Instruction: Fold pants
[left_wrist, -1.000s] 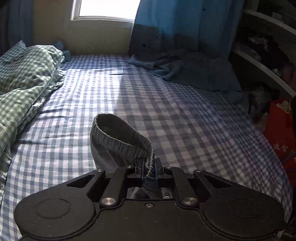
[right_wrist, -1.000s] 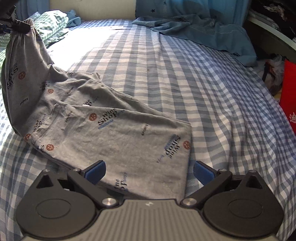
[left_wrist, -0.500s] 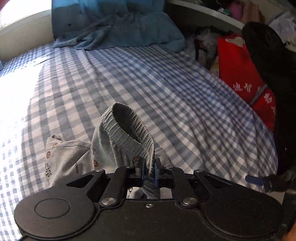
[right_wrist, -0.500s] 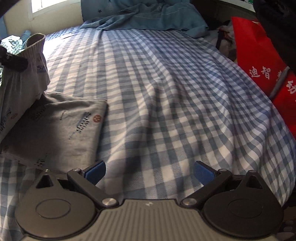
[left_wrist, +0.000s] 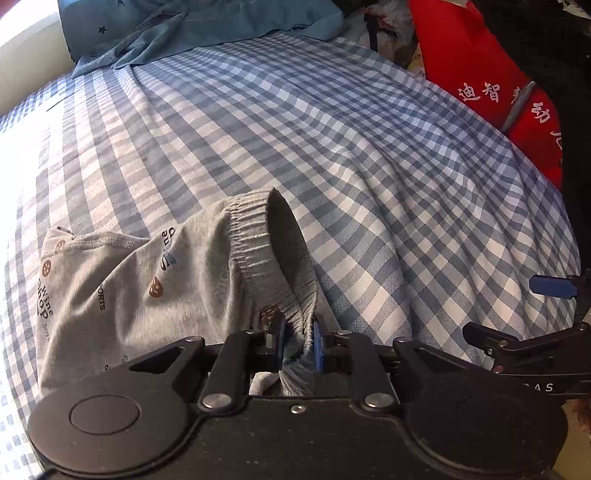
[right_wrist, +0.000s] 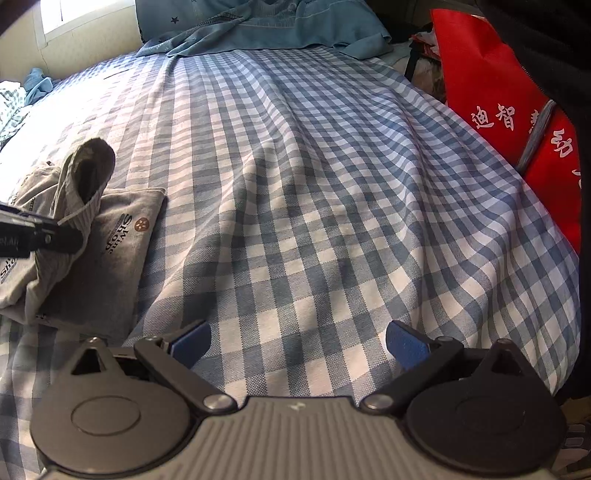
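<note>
Grey printed pants (left_wrist: 147, 291) lie folded on the blue checked bed sheet (left_wrist: 332, 129). My left gripper (left_wrist: 299, 343) is shut on the elastic waistband (left_wrist: 255, 236), which loops up in front of it, low over the folded legs. In the right wrist view the pants (right_wrist: 110, 236) lie at the left, with the left gripper (right_wrist: 44, 232) pinching the waistband. My right gripper (right_wrist: 297, 345) is open and empty over bare sheet, to the right of the pants. It also shows at the right edge of the left wrist view (left_wrist: 546, 291).
A blue cloth (right_wrist: 266, 29) lies bunched at the far end of the bed. A red bag with white characters (right_wrist: 517, 122) stands beside the bed's right edge. A window (right_wrist: 74, 14) is at the far left.
My left gripper has carried the waistband forward and down over the folded legs. My right gripper has let go of the pants and swung right onto bare sheet.
</note>
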